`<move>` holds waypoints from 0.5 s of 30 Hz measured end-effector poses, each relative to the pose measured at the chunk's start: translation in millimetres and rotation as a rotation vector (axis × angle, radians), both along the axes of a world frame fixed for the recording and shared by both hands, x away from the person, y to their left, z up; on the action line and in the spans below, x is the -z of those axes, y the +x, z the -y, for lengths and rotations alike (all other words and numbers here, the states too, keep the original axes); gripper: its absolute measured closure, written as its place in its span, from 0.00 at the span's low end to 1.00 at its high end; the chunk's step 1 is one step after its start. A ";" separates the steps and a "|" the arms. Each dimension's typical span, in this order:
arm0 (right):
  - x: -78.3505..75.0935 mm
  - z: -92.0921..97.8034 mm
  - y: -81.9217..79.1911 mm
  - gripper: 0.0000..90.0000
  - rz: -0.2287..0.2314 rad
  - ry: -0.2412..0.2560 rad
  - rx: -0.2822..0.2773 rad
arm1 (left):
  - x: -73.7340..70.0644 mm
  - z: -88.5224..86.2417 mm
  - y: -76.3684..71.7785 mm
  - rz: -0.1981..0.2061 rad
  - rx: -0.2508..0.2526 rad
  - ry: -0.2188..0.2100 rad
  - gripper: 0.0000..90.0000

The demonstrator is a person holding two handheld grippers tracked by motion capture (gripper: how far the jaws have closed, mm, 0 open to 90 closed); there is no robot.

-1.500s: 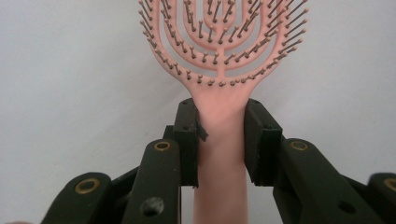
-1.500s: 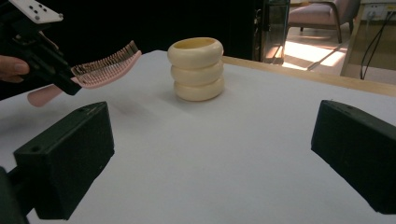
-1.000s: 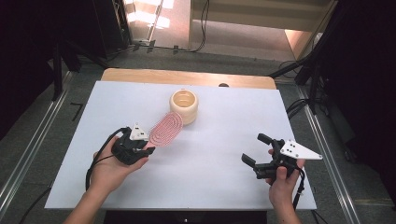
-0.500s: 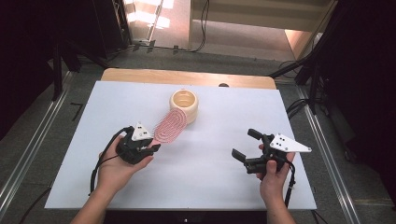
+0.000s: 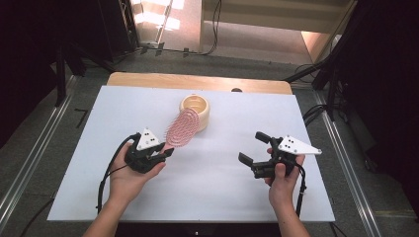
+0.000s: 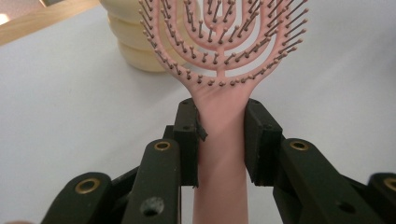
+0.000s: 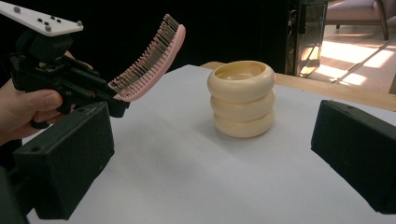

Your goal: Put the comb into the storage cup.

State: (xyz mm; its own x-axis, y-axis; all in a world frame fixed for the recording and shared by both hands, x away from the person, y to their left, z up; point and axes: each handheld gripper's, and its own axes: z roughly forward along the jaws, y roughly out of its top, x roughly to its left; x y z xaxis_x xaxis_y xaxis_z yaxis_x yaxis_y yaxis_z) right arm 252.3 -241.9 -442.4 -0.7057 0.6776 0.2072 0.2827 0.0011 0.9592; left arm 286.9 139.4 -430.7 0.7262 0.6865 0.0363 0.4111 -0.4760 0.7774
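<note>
My left gripper (image 5: 157,154) is shut on the handle of a pink hairbrush (image 5: 182,128). The brush is raised off the table with its bristled head tilted up toward a cream ribbed cup (image 5: 195,111). In the left gripper view both pads (image 6: 189,140) clamp the brush handle (image 6: 219,149), and the cup (image 6: 135,42) stands behind the head at upper left. My right gripper (image 5: 253,148) hovers open and holds nothing, right of centre. Its view looks between wide-apart pads (image 7: 70,158) at the cup (image 7: 242,98), the brush (image 7: 149,60) and the left gripper (image 7: 51,70).
A white sheet (image 5: 222,197) covers the table, and a wooden strip (image 5: 197,81) shows along its far edge. Dark stands and cables ring the table on the floor. A cable (image 5: 106,175) trails from the left gripper toward the front edge.
My right gripper has moved left toward the table's middle, still open. The left gripper has shifted slightly right with the brush, carrying its head closer to the cup.
</note>
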 end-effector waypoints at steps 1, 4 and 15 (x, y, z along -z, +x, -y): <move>-0.8 -0.8 1.0 0.00 0.001 0.001 0.001 | -0.1 0.5 -0.1 0.004 0.001 -0.004 0.79; -2.7 -3.8 3.8 0.00 -0.007 0.001 -0.002 | 0.4 3.3 0.4 0.006 -0.001 -0.017 0.79; -3.3 -19.4 13.4 0.00 -0.026 0.028 -0.020 | 1.9 15.4 0.2 0.060 0.014 -0.071 0.79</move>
